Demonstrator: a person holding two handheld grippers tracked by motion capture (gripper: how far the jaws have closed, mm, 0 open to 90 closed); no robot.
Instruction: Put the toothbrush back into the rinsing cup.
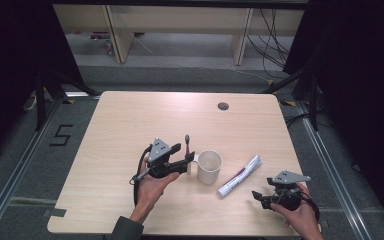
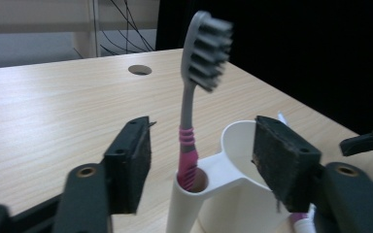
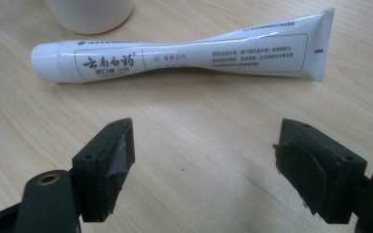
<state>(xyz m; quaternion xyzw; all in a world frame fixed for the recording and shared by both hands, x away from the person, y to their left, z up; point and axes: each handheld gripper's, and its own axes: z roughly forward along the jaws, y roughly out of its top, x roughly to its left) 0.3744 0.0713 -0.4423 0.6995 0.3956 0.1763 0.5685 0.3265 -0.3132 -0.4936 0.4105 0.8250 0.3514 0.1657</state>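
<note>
Two things to handle: toothbrush (image 2: 190, 126) standing upright in the side socket of the white cup (image 2: 233, 145) at mid-table, toothpaste tube (image 3: 184, 53) lying flat just right of the cup. Toothbrush likely light, stiff, slim and a bit slippery; best pinched at the ribbed pink grip. Tube probably soft, dented mid-body; firmer near the cap. Left gripper (image 2: 201, 162) spread wide either side of the handle, pads clear. Right gripper (image 3: 204, 165) gaping, empty, near the tube.
</note>
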